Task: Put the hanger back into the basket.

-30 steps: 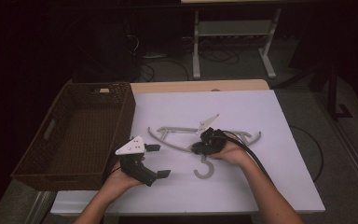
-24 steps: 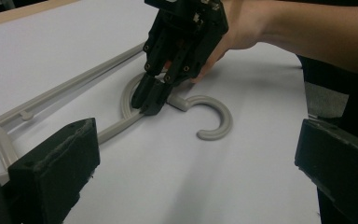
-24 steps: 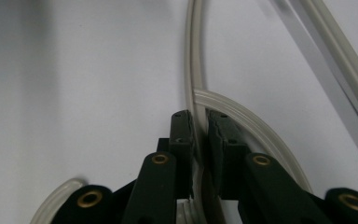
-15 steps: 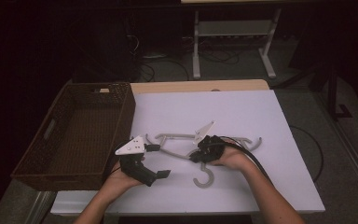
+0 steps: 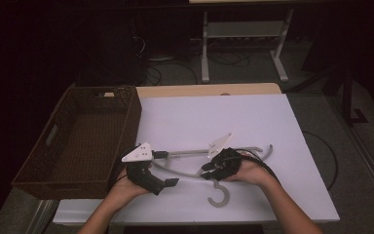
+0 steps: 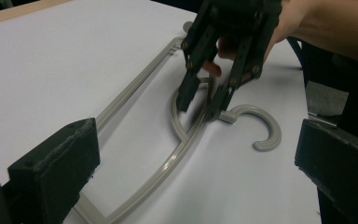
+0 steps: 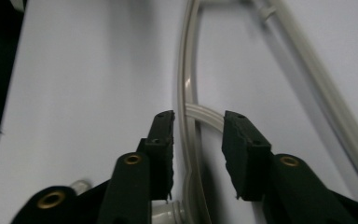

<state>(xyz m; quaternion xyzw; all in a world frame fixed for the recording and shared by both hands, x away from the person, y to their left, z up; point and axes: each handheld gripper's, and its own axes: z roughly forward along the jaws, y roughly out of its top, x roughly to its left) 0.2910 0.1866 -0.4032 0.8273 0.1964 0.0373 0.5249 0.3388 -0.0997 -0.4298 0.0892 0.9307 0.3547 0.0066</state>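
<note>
A grey plastic clothes hanger (image 5: 190, 154) lies flat on the white table (image 5: 214, 117), its hook (image 5: 219, 197) toward the near edge. My right gripper (image 5: 207, 173) stands over the hanger beside the hook. Its jaws have just been opening, and one hanger arm (image 7: 189, 84) runs between them with a gap on each side. In the left gripper view the right gripper (image 6: 203, 105) straddles the hanger (image 6: 168, 163) next to the hook (image 6: 261, 126). My left gripper (image 5: 165, 168) rests at the hanger's left end, jaws wide open either side of it.
A dark wicker basket (image 5: 78, 131) stands along the table's left side, close to my left hand. A cable (image 5: 268, 168) trails from the right gripper. White table surface stretches behind and to the right of the hanger. A metal stand (image 5: 243, 34) sits on the floor beyond.
The right gripper has drawn the hanger toward the near edge and a little left, then opened its jaws around it. The left hand has stayed put.
</note>
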